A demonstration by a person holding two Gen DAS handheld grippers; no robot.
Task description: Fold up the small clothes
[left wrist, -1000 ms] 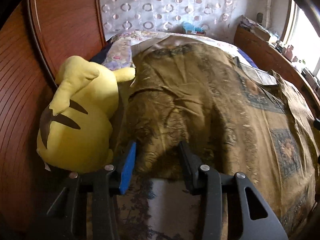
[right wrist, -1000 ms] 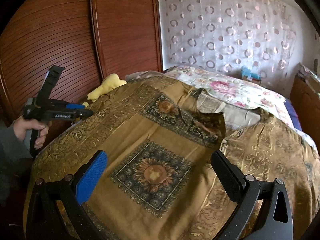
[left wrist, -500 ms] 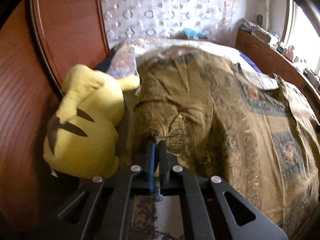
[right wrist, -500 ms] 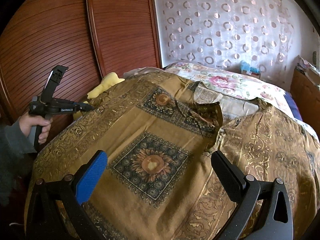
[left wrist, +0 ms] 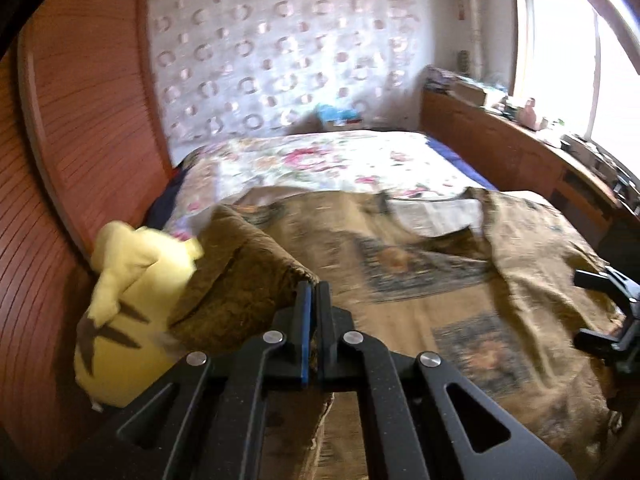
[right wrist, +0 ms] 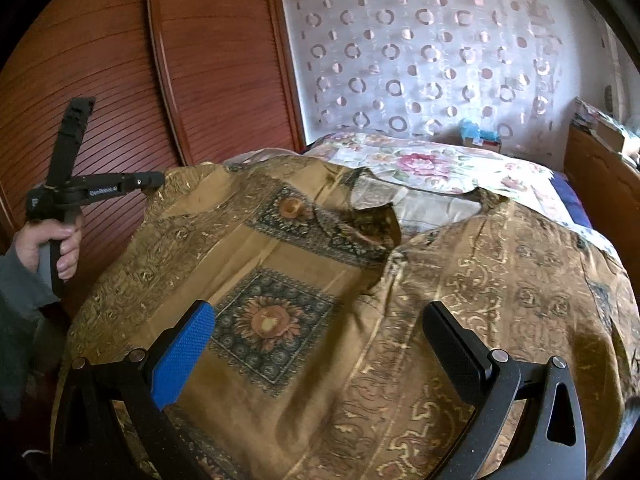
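Left wrist view: the left claw (left wrist: 312, 292) is clenched on the garment's (left wrist: 420, 280) near-left edge, a ridge of cloth lifted toward 11 o'clock beside the plush (left wrist: 128, 280); the garment spreads across the bed (left wrist: 320, 160) toward 2 o'clock. Right wrist view: the right claw (right wrist: 320, 340) gapes wide, holding nothing – garment directly under it, its collar at 12 o'clock, so it is nearer the unheld right side.

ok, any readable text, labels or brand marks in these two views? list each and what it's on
"GenRobot.AI" (small, somewhat soft): white lettering on the side of the left gripper, seen in the right wrist view.
Boxes and items on the wooden ledge by the window: any print is too small and blurred to read.
Gold patterned garment, yellow plush toy, curtain: patterns only, no text.
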